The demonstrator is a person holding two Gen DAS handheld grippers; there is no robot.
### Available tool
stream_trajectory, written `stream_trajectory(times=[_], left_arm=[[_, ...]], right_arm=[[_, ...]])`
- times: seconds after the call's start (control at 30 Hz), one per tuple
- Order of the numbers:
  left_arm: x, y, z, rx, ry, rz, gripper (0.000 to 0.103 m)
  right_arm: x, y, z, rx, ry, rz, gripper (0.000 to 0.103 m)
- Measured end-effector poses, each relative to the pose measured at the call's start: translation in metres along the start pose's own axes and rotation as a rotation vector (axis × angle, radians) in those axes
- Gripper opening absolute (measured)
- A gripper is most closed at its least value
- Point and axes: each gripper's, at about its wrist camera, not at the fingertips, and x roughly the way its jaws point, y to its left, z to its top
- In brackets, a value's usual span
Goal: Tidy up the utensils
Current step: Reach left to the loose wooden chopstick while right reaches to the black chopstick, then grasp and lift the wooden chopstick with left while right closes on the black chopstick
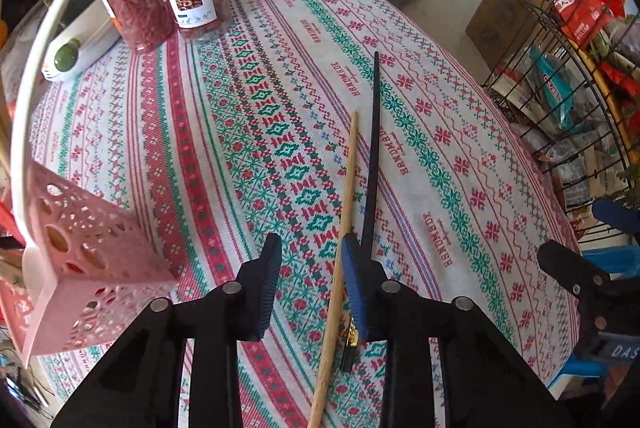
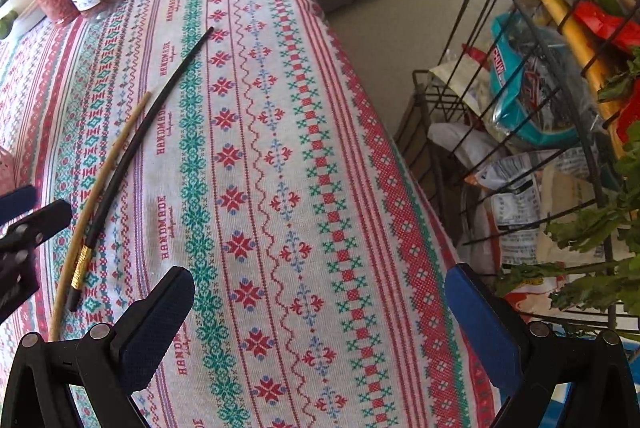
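Left tongs (image 1: 310,288) stand apart over the surface (image 1: 460,156), the wooden chopstick (image 1: 340,236) between their pads, the black chopstick (image 1: 374,156) lying just beside and outside. Recommend centring on the wooden stick alone before closing, to avoid dragging its neighbour. Right tongs (image 2: 320,308) stand apart, empty. The pink basket (image 1: 88,268), nearby at left, is the probable destination.

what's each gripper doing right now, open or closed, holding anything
Left gripper: open, holding nothing; the wooden chopstick lies between its fingers on the tablecloth.
Right gripper: wide open, empty, over the tablecloth.
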Motion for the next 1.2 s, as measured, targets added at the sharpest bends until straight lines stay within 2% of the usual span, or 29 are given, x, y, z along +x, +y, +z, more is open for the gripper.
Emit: stream_trajectory(times=[0.07, 0.17, 0.33, 0.57, 0.7, 0.87, 0.93, 1.07, 1.13, 1.2], left_arm=[[0.008, 0.0, 0.004, -0.007, 0.006, -0.027, 0.023], [0.015, -0.005, 0.01, -0.012, 0.01, -0.069, 0.022], [0.021, -0.014, 0.019, -0.003, 0.013, -0.088, 0.022], [0.029, -0.022, 0.027, 0.016, 0.055, -0.057, 0.022], [0.031, -0.018, 0.035, -0.06, 0.05, -0.153, 0.022], [0.03, -0.022, 0.034, -0.032, 0.051, -0.12, 0.022], [0.033, -0.024, 0.032, -0.017, 0.061, -0.075, 0.021], [0.034, -0.03, 0.029, 0.049, 0.048, -0.003, 0.012], [0.033, -0.03, 0.03, 0.042, 0.058, -0.008, 0.007], [0.03, -0.025, 0.029, 0.014, 0.076, -0.05, 0.006]], right_arm=[[0.0, -0.001, 0.002, 0.008, 0.0, 0.016, 0.103], [0.0, 0.0, 0.005, 0.012, -0.002, 0.029, 0.103], [0.001, 0.001, 0.008, 0.023, 0.002, 0.041, 0.103], [0.005, 0.0, 0.008, 0.045, 0.017, 0.067, 0.103], [0.005, -0.002, 0.009, 0.054, 0.019, 0.073, 0.103], [0.005, -0.003, 0.008, 0.067, 0.019, 0.08, 0.103], [0.004, -0.003, 0.008, 0.069, 0.021, 0.085, 0.103], [0.006, -0.002, 0.008, 0.069, 0.027, 0.089, 0.103], [0.007, -0.002, 0.008, 0.072, 0.031, 0.091, 0.103], [0.007, -0.002, 0.008, 0.079, 0.033, 0.097, 0.103]])
